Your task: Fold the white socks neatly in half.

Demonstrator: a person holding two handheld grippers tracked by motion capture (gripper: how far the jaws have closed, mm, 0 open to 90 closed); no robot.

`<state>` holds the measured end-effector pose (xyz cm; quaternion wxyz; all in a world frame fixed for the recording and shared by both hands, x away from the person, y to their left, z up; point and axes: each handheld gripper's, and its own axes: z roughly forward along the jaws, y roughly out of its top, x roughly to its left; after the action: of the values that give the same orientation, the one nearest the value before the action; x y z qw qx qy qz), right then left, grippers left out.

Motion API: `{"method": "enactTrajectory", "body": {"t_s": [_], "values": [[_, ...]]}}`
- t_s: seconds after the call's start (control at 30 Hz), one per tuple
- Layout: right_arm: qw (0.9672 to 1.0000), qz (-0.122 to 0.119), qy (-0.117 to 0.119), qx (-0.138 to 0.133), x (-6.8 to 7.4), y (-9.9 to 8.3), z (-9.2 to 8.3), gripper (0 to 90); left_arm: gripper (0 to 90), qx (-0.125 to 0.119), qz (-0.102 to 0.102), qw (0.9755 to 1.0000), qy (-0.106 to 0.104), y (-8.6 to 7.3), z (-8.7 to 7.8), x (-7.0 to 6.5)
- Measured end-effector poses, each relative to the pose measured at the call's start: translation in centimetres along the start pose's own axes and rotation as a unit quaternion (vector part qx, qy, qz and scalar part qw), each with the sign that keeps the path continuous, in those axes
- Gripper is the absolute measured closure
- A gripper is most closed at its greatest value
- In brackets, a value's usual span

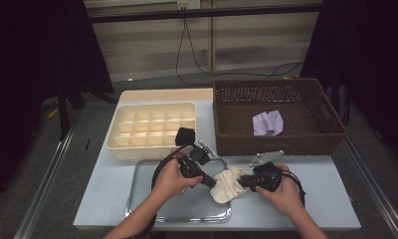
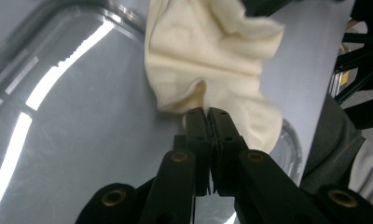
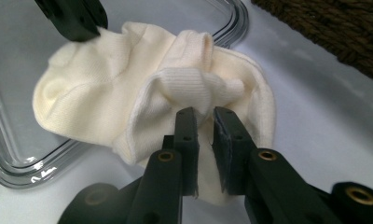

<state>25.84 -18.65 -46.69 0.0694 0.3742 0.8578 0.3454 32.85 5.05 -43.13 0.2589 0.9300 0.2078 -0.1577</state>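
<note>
A person sits at a pale table, holding a two-jaw gripper in each hand. Between the two grippers lies a cream sock [image 1: 228, 183], bunched up, draped over the right rim of a clear plastic tray [image 1: 137, 199] — part of it inside the tray, part on the bare table beyond.

The left gripper [image 1: 208, 181] comes at the sock from the tray side. In the left gripper view its jaws are pressed together, pinching a fold at the sock's [image 2: 212, 60] near edge. The right gripper [image 1: 246, 181] comes from the opposite side, over the table. In the right gripper view its jaws stand a little apart, with a ribbed cuff fold of the sock [image 3: 175, 107] between the tips; I cannot tell whether the pads grip it or only bracket it.

The relation that matters: the sock's long axis runs left to right, straight along the line joining the two grippers, so each hand meets one end of it. Both are at the cloth, neither clearly nearer. A likely next move, folding or rolling it, would bring one end toward the other along that line.

Behind the tray sits a cream divided organiser box [image 1: 152, 127] with a black rolled item [image 1: 185, 135] at its front right corner. To the right is a brown wicker basket [image 1: 331, 124] holding a pale lilac sock [image 1: 267, 122].
</note>
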Motion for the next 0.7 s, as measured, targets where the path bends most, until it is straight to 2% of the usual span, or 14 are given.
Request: {"method": "enactTrajectory", "body": {"t_s": [0.13, 0.33, 0.5, 0.53, 0.6, 0.7], "values": [[1.0000, 0.000, 0.003, -0.002, 0.0, 0.0, 0.1, 79.9, 88.0, -0.011, -0.003, 0.9999, -0.004, 1.4, 0.0, -0.6], [1.0000, -0.002, -0.001, 0.000, 0.0, 0.0, 0.0, 77.3, 88.2, -0.010, 0.001, 0.9999, -0.011, 3.2, 0.9, -0.8], [1.0000, 0.001, -0.004, -0.008, -0.1, 0.1, -0.6, 75.5, 88.3, -0.015, -0.008, 0.9998, -0.010, 4.2, 1.6, -0.5], [0.9999, 0.001, -0.003, -0.011, -0.2, 0.1, -0.7, 75.3, 88.3, -0.016, -0.004, 0.9998, -0.011, 4.3, 1.7, -0.4], [0.9999, 0.000, -0.007, -0.010, -0.2, 0.1, -0.9, 74.6, 88.3, -0.017, -0.014, 0.9997, -0.010, 4.6, 1.7, -0.3], [0.9999, 0.003, -0.009, -0.014, -0.4, 0.2, -1.2, 72.2, 88.2, -0.018, -0.013, 0.9997, -0.010, 4.9, 2.0, -0.1]]}}
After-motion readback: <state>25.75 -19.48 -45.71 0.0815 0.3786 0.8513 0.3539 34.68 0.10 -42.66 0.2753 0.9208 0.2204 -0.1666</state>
